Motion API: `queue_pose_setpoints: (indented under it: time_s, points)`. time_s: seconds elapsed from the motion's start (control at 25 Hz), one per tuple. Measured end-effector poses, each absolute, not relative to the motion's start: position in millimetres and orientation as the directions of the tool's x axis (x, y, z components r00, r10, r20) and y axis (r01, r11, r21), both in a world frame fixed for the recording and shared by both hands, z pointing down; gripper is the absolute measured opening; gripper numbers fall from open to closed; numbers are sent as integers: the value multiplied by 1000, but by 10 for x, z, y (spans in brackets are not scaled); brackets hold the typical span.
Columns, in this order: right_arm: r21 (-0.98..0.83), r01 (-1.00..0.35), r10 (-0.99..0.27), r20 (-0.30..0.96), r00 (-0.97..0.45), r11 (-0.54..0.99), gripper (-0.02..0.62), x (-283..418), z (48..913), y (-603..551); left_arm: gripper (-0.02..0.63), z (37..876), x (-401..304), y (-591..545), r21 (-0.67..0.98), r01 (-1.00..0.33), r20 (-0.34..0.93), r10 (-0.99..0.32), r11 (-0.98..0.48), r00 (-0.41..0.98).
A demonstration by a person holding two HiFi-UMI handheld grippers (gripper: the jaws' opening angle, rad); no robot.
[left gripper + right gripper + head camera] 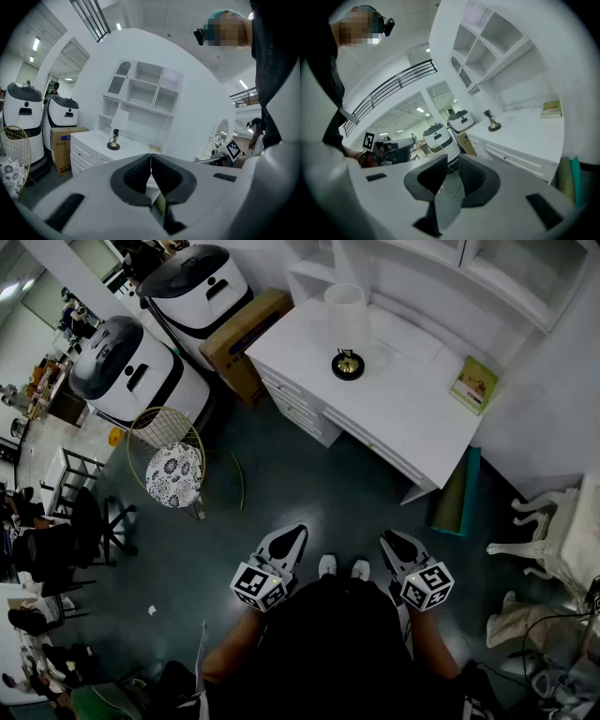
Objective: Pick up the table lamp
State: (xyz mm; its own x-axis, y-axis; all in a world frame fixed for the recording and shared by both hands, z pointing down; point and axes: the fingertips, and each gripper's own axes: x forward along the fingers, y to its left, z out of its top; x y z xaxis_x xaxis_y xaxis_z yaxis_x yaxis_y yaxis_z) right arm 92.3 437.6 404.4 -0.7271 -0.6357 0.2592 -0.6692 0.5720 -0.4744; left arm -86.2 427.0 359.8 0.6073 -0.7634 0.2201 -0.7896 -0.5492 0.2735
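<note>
Both sit low, close to the person (328, 643), well short of the desk (412, 409). Left hand-held gripper (294, 536): jaws pressed together, tips touching, nothing btwn. Right hand-held gripper (395, 542): closed down too, empty. Lamp (348, 329) stands upright on the desk twd its left end, white shade over a dark round base, untouched. Book (473, 383) lies near the desk's right back corner, well apart from the lamp. Cardboard box (246, 338) sits just beside the desk's left end. Wire chair (173, 465) w/ patterned cushion stands further left on the floor (281, 493).
</note>
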Motion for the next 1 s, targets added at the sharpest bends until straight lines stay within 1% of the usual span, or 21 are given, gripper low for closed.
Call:
queue_pose_setpoints:
  time_s: [0.12, 0.24, 0.52, 0.76, 1.0]
  points:
    - [-419, -680, -632, 271, -726, 602, 86, 856, 4023, 4321, 18, 3561, -822, 4283, 267, -798, 195, -781, -540, 594]
    - [-377, -663, -603, 280, -747, 647, 86, 794, 3989, 4377, 18, 3551, -801, 4369, 270, -803, 187, -789, -532, 586]
    - [-311, -621, -582, 218, -783, 719, 86, 807, 3815, 4390, 18, 3487, -800, 4500, 234, -828, 181, -813, -511, 553]
    - [-328, -613, -573, 222, -789, 718, 86, 834, 3866, 4370, 18, 3500, -766, 4580, 233, -837, 176, -825, -495, 537]
    - [-291, -618, -569, 240, -786, 730, 86, 787, 3862, 4267, 18, 3542, -727, 4475, 222, -824, 177, -810, -521, 559]
